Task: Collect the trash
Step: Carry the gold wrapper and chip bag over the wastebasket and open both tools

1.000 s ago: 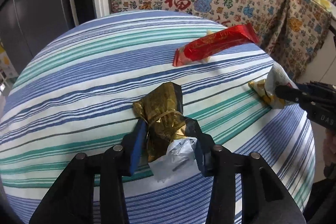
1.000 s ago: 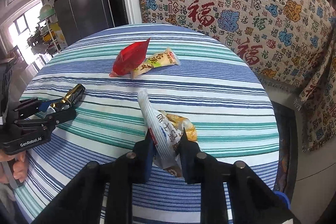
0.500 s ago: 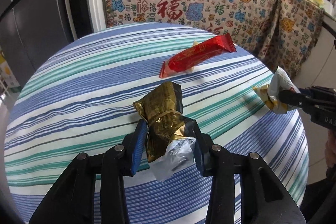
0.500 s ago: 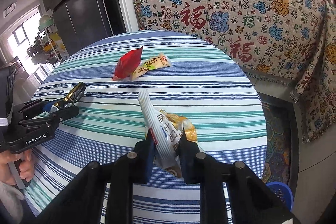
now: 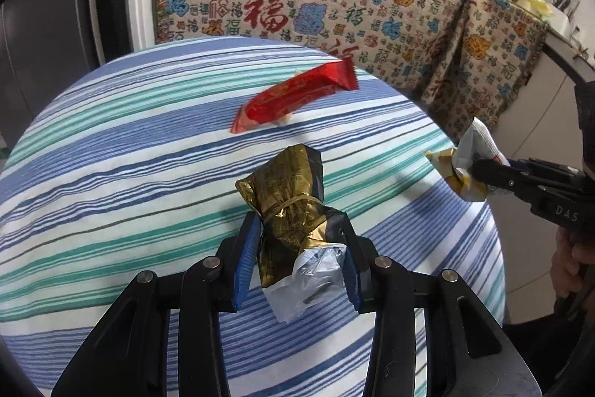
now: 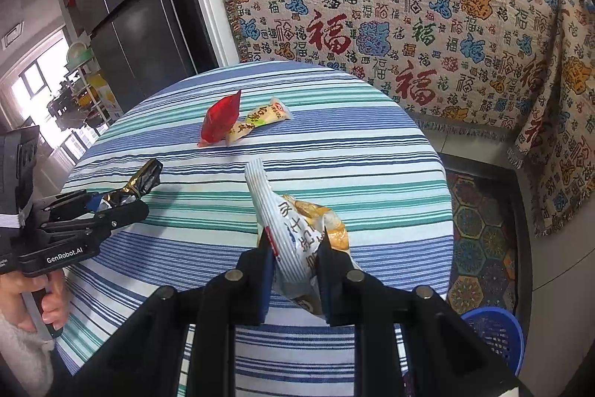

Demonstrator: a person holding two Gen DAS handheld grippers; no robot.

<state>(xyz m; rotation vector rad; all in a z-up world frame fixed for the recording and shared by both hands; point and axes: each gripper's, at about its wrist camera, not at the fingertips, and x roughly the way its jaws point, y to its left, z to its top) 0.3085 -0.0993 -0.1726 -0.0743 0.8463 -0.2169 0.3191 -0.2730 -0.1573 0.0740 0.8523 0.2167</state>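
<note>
Left gripper [image 5: 297, 259]: fingers clamping a crumpled gold-and-black foil wrapper [image 5: 288, 211] above the striped-cloth round worktop [image 5: 111, 173]. Right gripper [image 6: 293, 270]: fingers pinching a white-and-yellow crinkled snack bag [image 6: 297, 233]. Far side: a red glossy plastic packet [image 6: 219, 118] lying touching a cream packet [image 6: 260, 123].

Left gripper [image 5: 297, 248]: pinching gold wrapper [image 5: 288, 207], lifted above striped table [image 5: 111, 181]
Right gripper [image 5: 479, 170]: squeezing white bag [image 5: 468, 162]
Red wrapper [image 5: 293, 95]: lying on table
</note>
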